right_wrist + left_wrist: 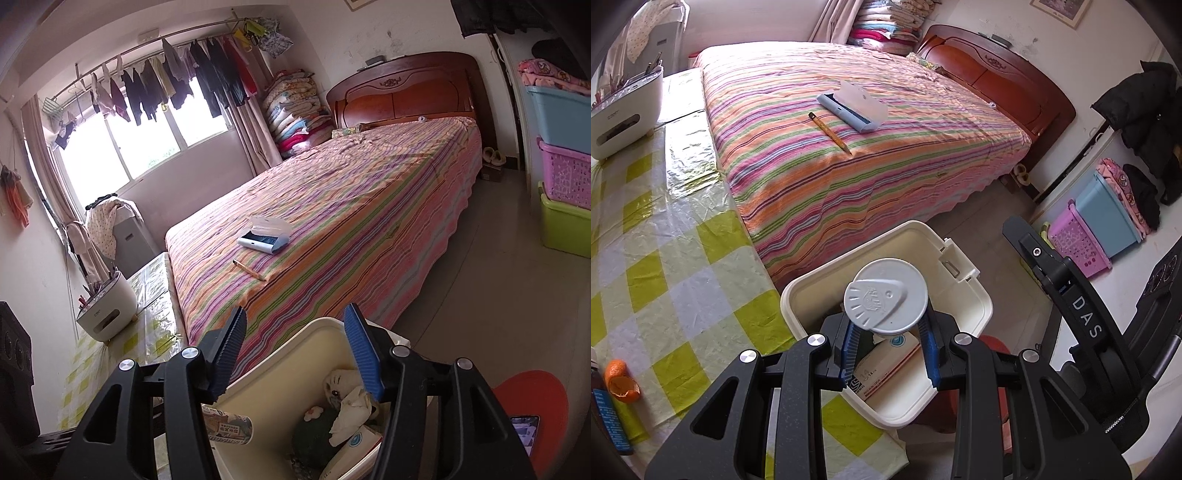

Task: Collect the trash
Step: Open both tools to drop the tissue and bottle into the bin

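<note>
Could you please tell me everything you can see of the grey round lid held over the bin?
The grey round plastic lid is a flat matt disc bearing a raised fan-shaped tab with embossed ridges and a faint logo. It looks clean and whole. The left tongs clamp it from both sides, their blue ribbed pads pressing its lower edge. It tilts its face toward the camera and hangs above the open cream plastic bin, touching nothing else visible.

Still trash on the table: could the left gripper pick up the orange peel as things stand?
Probably not yet. The left gripper is shut on a white lid over the bin; the orange peel lies uncovered on the table.
</note>
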`<state>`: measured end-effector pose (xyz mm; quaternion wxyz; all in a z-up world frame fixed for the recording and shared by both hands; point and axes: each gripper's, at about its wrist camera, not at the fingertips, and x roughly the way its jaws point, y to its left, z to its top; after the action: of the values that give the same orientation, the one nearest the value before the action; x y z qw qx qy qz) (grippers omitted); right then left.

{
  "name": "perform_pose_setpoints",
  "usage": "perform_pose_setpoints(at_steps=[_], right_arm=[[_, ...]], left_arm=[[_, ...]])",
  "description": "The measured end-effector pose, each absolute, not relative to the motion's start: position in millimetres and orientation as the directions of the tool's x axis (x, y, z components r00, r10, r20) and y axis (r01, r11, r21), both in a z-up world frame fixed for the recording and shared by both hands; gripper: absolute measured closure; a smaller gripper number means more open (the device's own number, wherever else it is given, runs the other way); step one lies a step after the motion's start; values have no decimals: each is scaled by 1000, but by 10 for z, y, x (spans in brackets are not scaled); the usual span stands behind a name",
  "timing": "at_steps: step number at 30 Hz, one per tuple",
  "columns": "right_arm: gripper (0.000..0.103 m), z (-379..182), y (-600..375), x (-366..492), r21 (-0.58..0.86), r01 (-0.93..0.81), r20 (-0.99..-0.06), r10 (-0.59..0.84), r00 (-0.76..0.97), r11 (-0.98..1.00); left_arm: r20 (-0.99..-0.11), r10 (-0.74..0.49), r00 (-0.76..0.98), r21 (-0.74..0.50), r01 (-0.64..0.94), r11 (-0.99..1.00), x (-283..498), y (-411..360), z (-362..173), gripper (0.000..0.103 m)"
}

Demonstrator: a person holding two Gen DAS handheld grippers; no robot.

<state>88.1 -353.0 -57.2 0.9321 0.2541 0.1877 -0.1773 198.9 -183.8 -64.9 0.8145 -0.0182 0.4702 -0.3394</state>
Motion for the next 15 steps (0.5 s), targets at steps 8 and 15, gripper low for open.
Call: perform_pose_setpoints(at_steps=[8,15], right_arm=[[49,-565,-3551,855,415,426,-430,-240,870,804],[49,-543,-3565,829,434,421,-417,-237,878,796]], left_arm=[[-734,-561,382,-309,548,778,1900,-1870,-593,29],[-736,-548,398,-323,505,800,1910,-1755,-523,27]])
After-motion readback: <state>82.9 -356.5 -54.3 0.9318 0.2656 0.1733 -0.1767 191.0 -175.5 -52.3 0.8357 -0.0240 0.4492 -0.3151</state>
